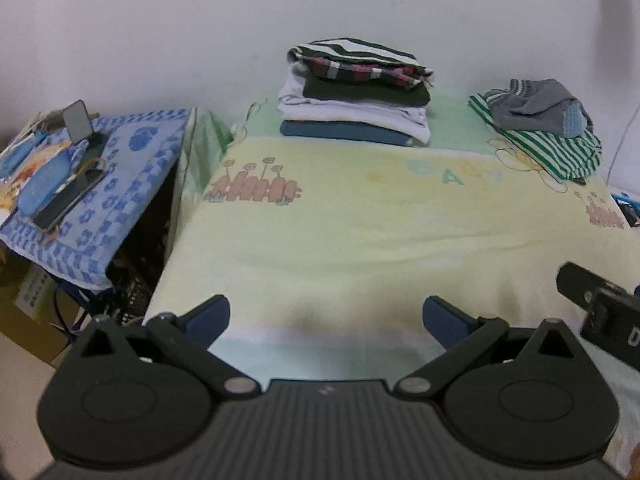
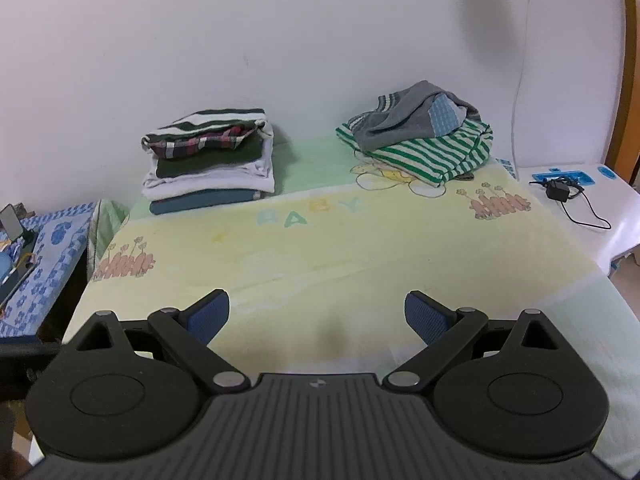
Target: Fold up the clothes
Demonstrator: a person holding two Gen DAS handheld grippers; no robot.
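A neat stack of folded clothes [image 1: 356, 96] [image 2: 210, 160] stands at the back of the bed by the wall. To its right lies an unfolded heap: a grey garment [image 1: 536, 108] [image 2: 416, 120] on top of a green-and-white striped one [image 1: 560, 148] [image 2: 432, 156]. My left gripper [image 1: 326, 320] is open and empty, low over the front of the yellow blanket [image 1: 360, 232]. My right gripper [image 2: 318, 316] is open and empty too, also over the blanket's [image 2: 320, 248] front. Part of the right gripper's body [image 1: 604, 312] shows at the right edge of the left wrist view.
A side table with a blue patterned cloth [image 1: 120, 184] [image 2: 52, 248] stands left of the bed, with a phone [image 1: 78, 120] and small items. A white table [image 2: 592, 200] with a charger and cable [image 2: 560, 192] stands on the right. The wall is behind the bed.
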